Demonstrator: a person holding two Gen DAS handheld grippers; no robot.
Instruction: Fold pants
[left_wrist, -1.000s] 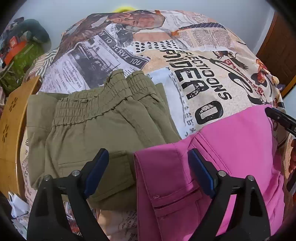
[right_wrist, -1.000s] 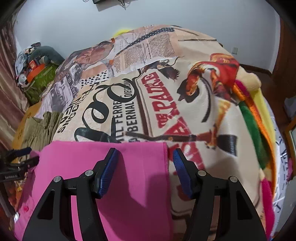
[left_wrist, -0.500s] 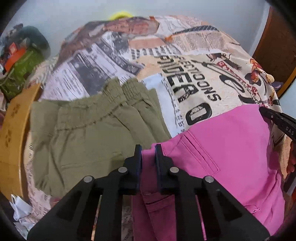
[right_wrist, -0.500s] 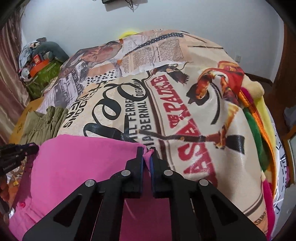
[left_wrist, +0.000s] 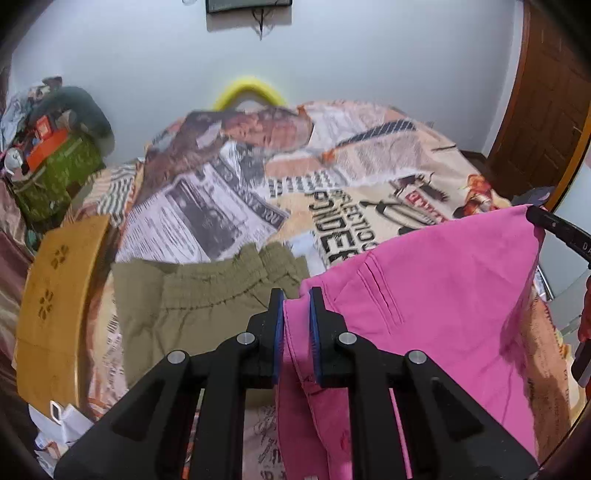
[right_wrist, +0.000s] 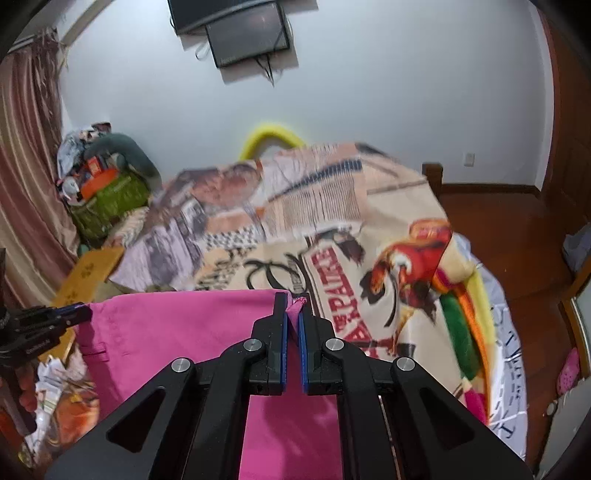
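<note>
Where both grippers stood open over flat cloth a second ago, the left gripper (left_wrist: 296, 295) and right gripper (right_wrist: 293, 301) are now clamped on the pink pants' (left_wrist: 436, 291) upper corners. Its edge is lifted off the printed bedspread (left_wrist: 236, 206), with olive pants (left_wrist: 199, 299) at 9 o'clock.

Both wrist views close behind claws, tilted down over bed (left_wrist: 369, 177); share pink pants (left_wrist: 443, 295).

I see pink pants (left_wrist: 443, 295) at three o'clock. Olive-green pants (left_wrist: 199, 299) lie at nine. The bedspread (left_wrist: 229, 214) carries newspaper print.
</note>
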